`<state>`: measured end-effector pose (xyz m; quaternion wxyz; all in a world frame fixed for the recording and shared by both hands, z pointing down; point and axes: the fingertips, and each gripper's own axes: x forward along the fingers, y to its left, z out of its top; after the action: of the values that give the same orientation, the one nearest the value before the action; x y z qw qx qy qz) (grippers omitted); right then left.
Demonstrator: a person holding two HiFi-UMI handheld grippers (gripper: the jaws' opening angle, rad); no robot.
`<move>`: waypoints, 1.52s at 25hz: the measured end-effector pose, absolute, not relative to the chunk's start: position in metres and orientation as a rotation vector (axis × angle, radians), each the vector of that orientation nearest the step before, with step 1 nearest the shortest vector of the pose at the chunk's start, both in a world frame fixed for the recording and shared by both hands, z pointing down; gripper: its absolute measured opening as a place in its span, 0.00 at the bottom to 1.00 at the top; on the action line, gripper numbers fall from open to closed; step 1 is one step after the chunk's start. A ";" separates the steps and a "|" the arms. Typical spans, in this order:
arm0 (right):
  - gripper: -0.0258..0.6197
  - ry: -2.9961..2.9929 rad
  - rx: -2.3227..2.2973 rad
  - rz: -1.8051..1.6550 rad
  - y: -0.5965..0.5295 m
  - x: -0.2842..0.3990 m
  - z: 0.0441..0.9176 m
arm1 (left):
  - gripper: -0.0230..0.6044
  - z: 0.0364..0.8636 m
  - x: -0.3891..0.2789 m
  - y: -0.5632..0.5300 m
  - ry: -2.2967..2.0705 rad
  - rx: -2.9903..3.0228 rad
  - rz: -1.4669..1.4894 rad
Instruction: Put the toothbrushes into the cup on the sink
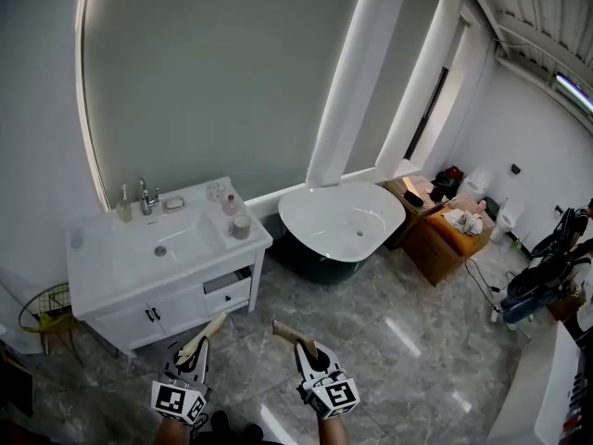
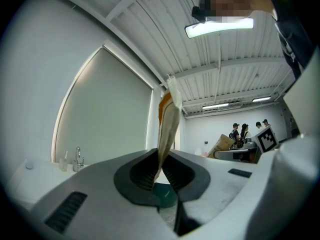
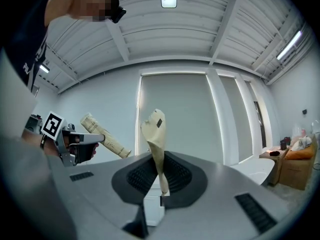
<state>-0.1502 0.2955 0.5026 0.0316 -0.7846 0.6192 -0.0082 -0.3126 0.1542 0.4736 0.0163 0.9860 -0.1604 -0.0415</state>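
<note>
While well apart from sink (image 1: 181, 239), carrying both toothbrushes; none placed yet. Left gripper (image 2: 159, 168) nipped narrow on wrapped toothbrush (image 2: 168, 126), right gripper (image 3: 160, 176) same on 2nd toothbrush (image 3: 155, 131); gripped low, prob. to leave tops free for drop-in. Can't see bristles under wrappers. Cup (image 1: 124, 209) on bench prob. the one left of tap (image 1: 145, 197); too small to confirm.

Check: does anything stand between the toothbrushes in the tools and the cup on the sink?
Nothing visible does. The left tool and right tool each grip a paper-wrapped toothbrush above the floor. The cup stands at the vanity's back edge, left of the faucet, with only the basin before it.
</note>
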 end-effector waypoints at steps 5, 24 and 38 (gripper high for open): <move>0.11 1.940 -2.410 -0.016 0.297 -0.146 0.513 | 0.11 0.480 -0.313 0.159 -0.537 3.054 -0.124; 0.11 1.966 -2.388 -0.025 0.277 -0.112 0.530 | 0.11 0.495 -0.283 0.136 -0.595 3.039 -0.132; 0.11 1.977 -2.408 -0.036 0.216 -0.064 0.532 | 0.11 0.503 -0.231 0.072 -0.594 3.026 -0.134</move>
<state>-0.0636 0.2155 0.5320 0.0131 -0.7728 0.6344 -0.0116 -0.2309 0.0720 0.5034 0.0274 0.9800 -0.1923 -0.0433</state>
